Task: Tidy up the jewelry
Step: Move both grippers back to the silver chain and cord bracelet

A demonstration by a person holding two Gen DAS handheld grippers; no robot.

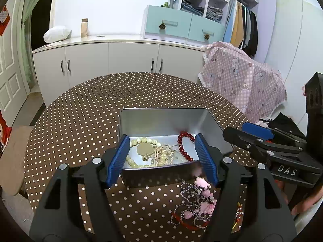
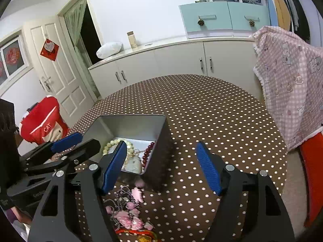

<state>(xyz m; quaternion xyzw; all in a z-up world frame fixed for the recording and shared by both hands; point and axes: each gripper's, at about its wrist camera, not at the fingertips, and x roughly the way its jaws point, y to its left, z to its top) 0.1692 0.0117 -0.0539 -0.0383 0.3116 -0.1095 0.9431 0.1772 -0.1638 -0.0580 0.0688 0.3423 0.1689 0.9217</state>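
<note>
A silver metal tin [image 1: 161,119] stands on the polka-dot table [image 1: 90,109]. Inside lie a pale green bead bracelet [image 1: 141,141], a gold chain tangle [image 1: 161,154] and a red bead bracelet [image 1: 182,147]. A pink charm and silver chain pile [image 1: 198,203] lies on the table in front of the tin. My left gripper [image 1: 162,157] is open and empty, hovering over the tin's near edge. My right gripper [image 2: 161,165] is open and empty, just right of the tin [image 2: 159,141], above the pink pile [image 2: 129,211]. The right gripper also shows at the right of the left wrist view [image 1: 262,139].
A chair draped with a pink checked cloth [image 1: 242,84] stands at the table's far right. White cabinets [image 1: 113,60] line the back wall. A red bag [image 2: 42,121] sits on a chair left of the table. A tan stool [image 1: 14,157] is at the left edge.
</note>
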